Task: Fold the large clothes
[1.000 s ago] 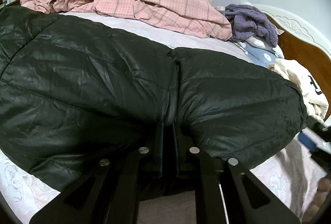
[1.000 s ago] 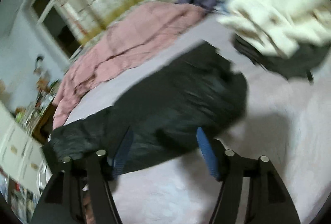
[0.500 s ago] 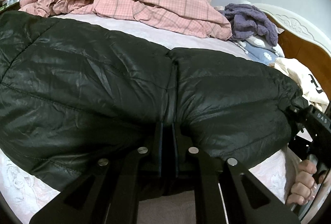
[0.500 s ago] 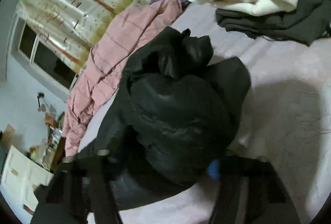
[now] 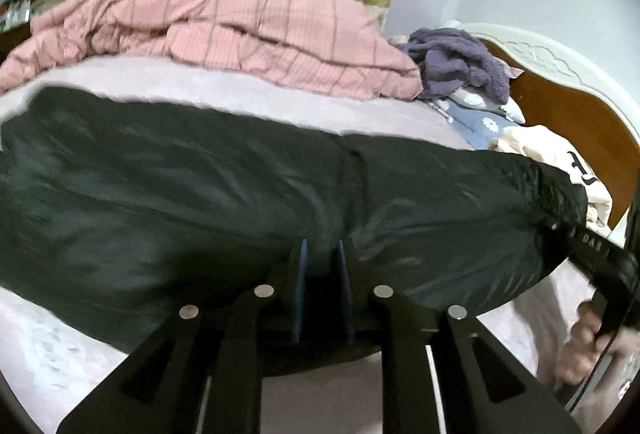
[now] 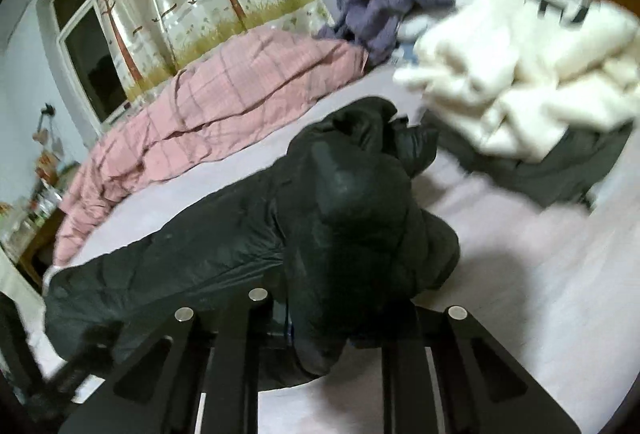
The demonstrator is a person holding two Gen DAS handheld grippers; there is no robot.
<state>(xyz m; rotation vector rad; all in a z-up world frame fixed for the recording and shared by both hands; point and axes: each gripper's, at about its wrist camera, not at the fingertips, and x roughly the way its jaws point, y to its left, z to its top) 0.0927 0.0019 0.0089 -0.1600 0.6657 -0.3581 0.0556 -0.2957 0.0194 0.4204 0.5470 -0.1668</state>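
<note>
A: Where does the black puffer jacket (image 5: 240,201) lie?

B: Across the middle of both frames, spread on the pale bed sheet (image 5: 248,93). In the right wrist view one end is bunched into a mound (image 6: 352,201) at the centre.

A: And the jaws?

B: The left gripper (image 5: 322,286), at the lower centre, has the jacket's near hem between its blue pads; the jaws stand narrow and are just opening, though fabric is still pinched. The right gripper (image 6: 320,334) is closing on the bunched end, whose fabric fills the gap.

A: Which step is this?

B: Probably the first lengthwise fold: both ends gripped, ready to lift. Next, both hands should carry the near edge over to the far one, evenly.

A: What differs from a second ago?

B: The right jaws were wide apart then; the hem now sits higher, and the right gripper's body (image 5: 600,254) has entered the right edge of the left view.

A: The surroundings?

B: Pink plaid quilt (image 5: 224,33) in the upper part of the frame, cream garment (image 6: 520,73) at upper right.
</note>
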